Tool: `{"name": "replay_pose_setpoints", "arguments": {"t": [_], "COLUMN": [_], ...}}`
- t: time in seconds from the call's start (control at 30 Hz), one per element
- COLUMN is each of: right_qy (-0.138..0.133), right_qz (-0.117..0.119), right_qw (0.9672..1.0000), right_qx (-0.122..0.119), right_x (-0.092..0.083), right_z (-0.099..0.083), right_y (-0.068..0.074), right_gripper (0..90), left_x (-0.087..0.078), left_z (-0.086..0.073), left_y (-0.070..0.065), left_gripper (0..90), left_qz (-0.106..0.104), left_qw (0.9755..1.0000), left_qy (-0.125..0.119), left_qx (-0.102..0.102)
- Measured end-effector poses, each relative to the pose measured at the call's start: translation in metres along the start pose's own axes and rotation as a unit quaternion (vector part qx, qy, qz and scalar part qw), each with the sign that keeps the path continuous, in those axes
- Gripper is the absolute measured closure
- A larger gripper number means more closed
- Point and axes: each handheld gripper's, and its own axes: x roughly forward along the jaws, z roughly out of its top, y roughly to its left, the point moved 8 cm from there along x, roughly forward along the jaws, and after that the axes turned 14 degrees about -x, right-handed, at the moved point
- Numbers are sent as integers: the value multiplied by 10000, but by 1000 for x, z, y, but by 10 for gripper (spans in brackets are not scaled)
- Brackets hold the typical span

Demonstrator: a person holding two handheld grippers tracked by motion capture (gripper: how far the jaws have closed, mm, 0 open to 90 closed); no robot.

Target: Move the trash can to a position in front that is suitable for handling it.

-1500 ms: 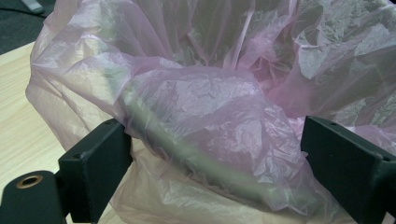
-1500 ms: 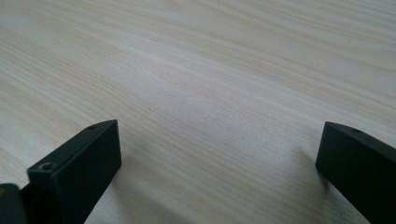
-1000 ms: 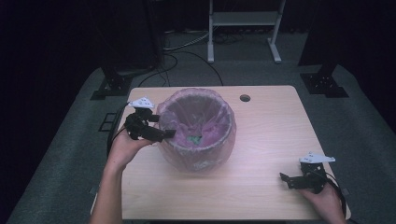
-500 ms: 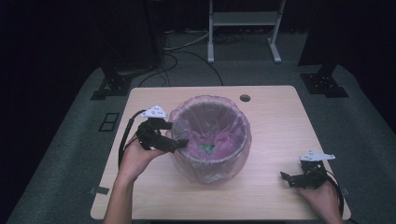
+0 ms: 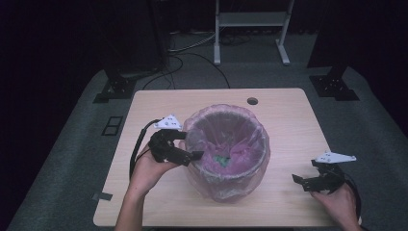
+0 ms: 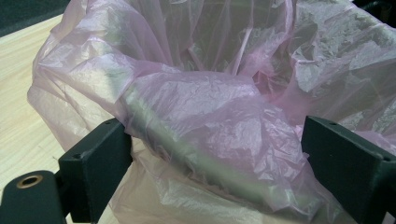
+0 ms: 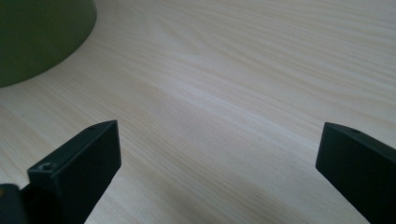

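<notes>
Left hand-held gripper (image 5: 195, 155) sits at the near-left rim of the bin (image 5: 226, 190), jaws spread to either side of the pink liner (image 6: 201, 112) folded over that rim, not yet clenched. The rim runs crosswise between them. Right hand-held gripper (image 5: 300, 180) rests released on the worktop (image 5: 288, 110), well apart from the bin.

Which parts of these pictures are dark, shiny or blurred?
High view: the floor around the table is very dark. Left gripper view: the pink bag shows soft glare on its wrinkles, and the near jaws are slightly soft. Right gripper view: the bin is a blurred green shape, and the jaws are unsharp.
</notes>
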Motion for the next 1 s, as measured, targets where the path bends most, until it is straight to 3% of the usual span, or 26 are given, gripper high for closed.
{"name": "replay_pose_setpoints", "arguments": {"t": [0.47, 0.73, 1.0], "right_qy": [-375, -622, -722], "right_qz": [261, 375, 492], "right_qw": [9990, 9971, 9955], "right_qx": [-40, -226, -369], "right_x": [-31, -55, -68], "right_z": [42, 81, 106], "right_y": [0, 2, 5], "right_gripper": [0, 0, 0], "left_x": [4, 7, 10], "left_z": [-2, -4, -6], "left_y": [-14, -22, -32], "left_gripper": [86, 85, 86], "left_qz": [-59, -91, -140], "left_qw": [9999, 9999, 9998], "left_qy": [66, 68, 105], "left_qx": [55, 54, 105]}}
